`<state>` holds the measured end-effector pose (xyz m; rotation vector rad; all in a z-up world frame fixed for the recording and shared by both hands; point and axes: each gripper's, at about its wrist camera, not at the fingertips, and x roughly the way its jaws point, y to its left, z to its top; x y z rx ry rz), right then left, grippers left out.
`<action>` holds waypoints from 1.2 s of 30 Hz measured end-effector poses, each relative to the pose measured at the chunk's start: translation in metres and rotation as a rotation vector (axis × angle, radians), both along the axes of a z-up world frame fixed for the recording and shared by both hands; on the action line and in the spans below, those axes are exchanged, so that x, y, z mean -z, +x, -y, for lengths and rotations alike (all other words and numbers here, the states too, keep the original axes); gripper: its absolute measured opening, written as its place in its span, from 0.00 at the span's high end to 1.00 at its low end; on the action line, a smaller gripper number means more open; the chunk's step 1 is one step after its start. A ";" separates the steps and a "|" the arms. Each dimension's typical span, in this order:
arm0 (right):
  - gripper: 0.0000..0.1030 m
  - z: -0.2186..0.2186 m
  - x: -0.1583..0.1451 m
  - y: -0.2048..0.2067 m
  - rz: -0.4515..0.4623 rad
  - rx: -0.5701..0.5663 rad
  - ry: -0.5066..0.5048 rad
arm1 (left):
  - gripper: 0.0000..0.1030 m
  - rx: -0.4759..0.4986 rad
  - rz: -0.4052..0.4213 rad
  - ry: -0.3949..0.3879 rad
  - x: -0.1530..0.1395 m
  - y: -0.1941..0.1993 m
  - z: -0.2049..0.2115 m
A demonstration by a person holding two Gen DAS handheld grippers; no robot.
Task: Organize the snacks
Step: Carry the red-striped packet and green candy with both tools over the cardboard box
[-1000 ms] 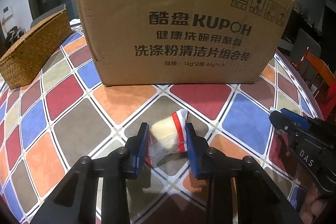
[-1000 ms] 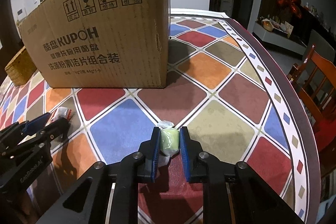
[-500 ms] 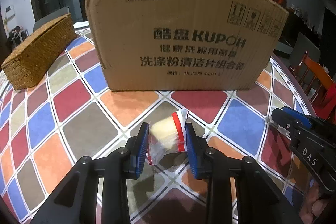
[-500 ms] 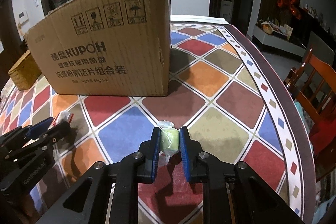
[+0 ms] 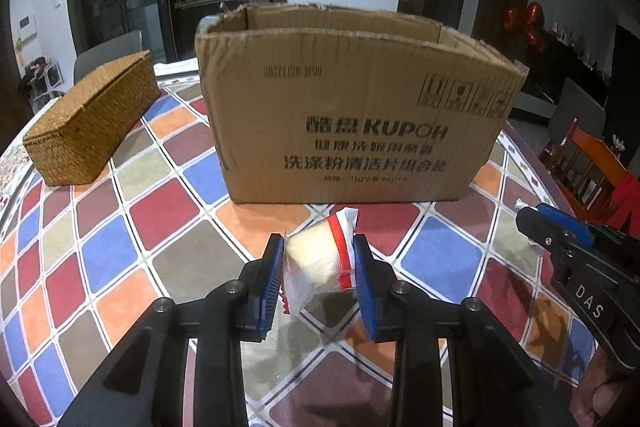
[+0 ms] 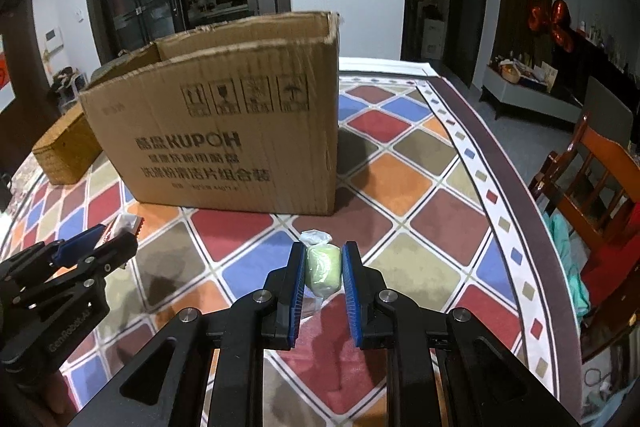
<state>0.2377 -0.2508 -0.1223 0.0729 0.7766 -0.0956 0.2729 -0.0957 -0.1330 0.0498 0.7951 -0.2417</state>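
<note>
My left gripper (image 5: pixel 318 269) is shut on a pale yellow snack in a clear wrapper with red stripes (image 5: pixel 316 259), held above the table. My right gripper (image 6: pixel 322 269) is shut on a small green wrapped snack (image 6: pixel 322 270), also lifted off the table. An open cardboard box (image 5: pixel 356 115) printed KUPOH stands just beyond both grippers; its top opening shows, its inside does not. In the right wrist view the box (image 6: pixel 224 131) is ahead to the left, and the left gripper (image 6: pixel 96 247) sits at the lower left with its snack (image 6: pixel 126 223). The right gripper (image 5: pixel 560 235) shows at the left wrist view's right edge.
A woven lidded basket (image 5: pixel 88 123) lies on the table left of the box. The table (image 6: pixel 400 183) wears a cloth of coloured diamonds, with its curved edge at the right. Wooden chairs (image 6: pixel 592 187) stand beyond that edge.
Both grippers have risen with their snacks, so the box's open top edge has come into view. Neither grip has changed.
</note>
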 end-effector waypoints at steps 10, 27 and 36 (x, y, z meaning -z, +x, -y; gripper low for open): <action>0.81 -0.005 -0.027 -0.007 0.051 -0.011 -0.012 | 0.67 -0.008 0.037 -0.009 -0.022 -0.010 -0.008; 0.81 -0.016 -0.071 -0.014 0.135 -0.033 -0.014 | 0.67 -0.018 0.117 -0.019 -0.069 -0.017 -0.017; 0.81 -0.019 -0.092 -0.008 0.168 -0.037 -0.014 | 0.67 -0.018 0.142 -0.023 -0.087 -0.012 -0.019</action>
